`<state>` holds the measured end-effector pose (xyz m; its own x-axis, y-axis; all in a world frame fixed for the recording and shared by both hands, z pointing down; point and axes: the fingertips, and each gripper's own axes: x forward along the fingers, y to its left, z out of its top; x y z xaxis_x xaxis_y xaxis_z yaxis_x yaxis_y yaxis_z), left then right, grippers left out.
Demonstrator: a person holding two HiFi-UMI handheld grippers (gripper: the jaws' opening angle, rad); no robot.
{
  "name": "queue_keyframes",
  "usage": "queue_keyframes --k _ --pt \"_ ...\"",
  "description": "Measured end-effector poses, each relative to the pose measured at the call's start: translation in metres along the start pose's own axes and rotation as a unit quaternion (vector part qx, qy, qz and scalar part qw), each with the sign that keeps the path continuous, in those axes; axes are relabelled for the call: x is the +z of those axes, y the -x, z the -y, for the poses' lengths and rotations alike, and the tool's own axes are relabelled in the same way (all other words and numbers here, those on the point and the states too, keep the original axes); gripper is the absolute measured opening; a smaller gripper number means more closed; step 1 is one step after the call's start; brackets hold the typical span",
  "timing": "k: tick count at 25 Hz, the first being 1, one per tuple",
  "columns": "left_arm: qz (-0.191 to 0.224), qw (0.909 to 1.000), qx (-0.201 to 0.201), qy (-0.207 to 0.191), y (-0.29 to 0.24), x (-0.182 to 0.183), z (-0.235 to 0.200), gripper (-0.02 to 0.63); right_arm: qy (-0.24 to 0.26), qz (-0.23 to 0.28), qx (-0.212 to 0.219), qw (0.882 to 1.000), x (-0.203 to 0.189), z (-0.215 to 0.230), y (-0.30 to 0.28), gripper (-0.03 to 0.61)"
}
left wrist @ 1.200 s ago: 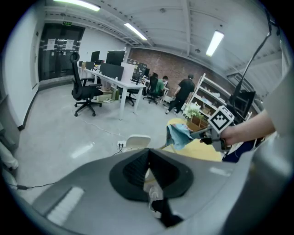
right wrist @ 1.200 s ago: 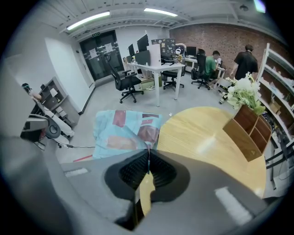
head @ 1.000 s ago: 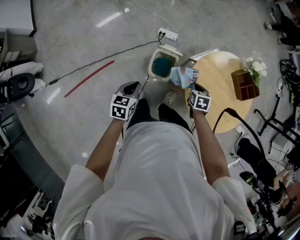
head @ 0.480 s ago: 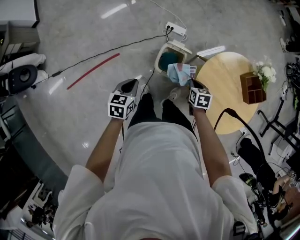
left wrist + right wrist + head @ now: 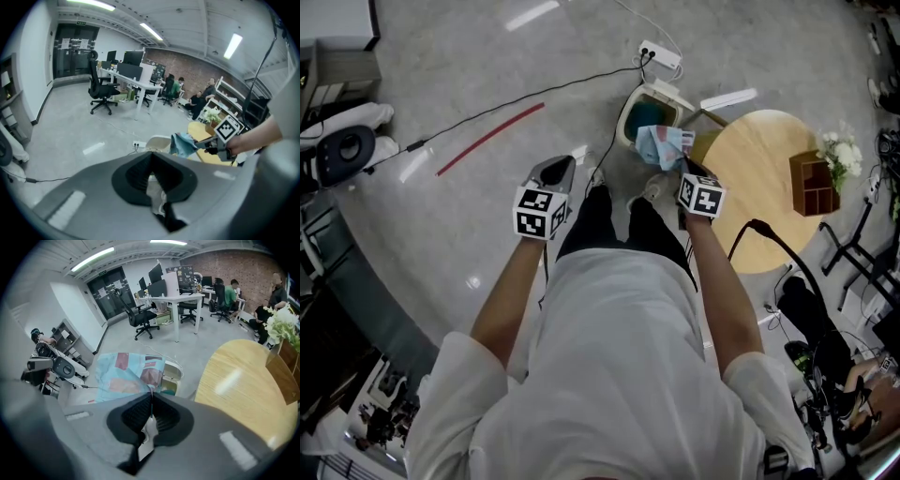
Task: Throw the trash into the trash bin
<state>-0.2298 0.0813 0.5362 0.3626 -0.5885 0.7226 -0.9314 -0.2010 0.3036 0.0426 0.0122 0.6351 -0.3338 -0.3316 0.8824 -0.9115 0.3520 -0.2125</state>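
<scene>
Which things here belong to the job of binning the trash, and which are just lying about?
Job in hand:
blue wrapper, pinched in the right tool
white trash bin, open on the floor

Lying about:
round table
wooden box
flowers
power strip
red strip

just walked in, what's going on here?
A person is throwing out trash with two handheld grippers. The right gripper is shut on a light blue wrapper, holding it up by the open bin on the floor beside the round table. It is not dropped yet. The left gripper is shut and empty.
</scene>
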Motion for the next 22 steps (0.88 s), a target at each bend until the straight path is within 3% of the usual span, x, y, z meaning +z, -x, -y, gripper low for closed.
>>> queue_keyframes --k 9,22 --pt "-0.023 0.9993 0.005 -0.028 -0.02 -0.01 -0.025 0.003 -0.035 -0.017 -0.003 0.999 -0.007 -0.001 -0.034 0.003" --pt "-0.036 0.9991 0.012 -0.016 -0.067 -0.033 -0.05 0.005 -0.084 -0.042 -0.009 0.996 -0.036 -0.001 -0.1 0.003"
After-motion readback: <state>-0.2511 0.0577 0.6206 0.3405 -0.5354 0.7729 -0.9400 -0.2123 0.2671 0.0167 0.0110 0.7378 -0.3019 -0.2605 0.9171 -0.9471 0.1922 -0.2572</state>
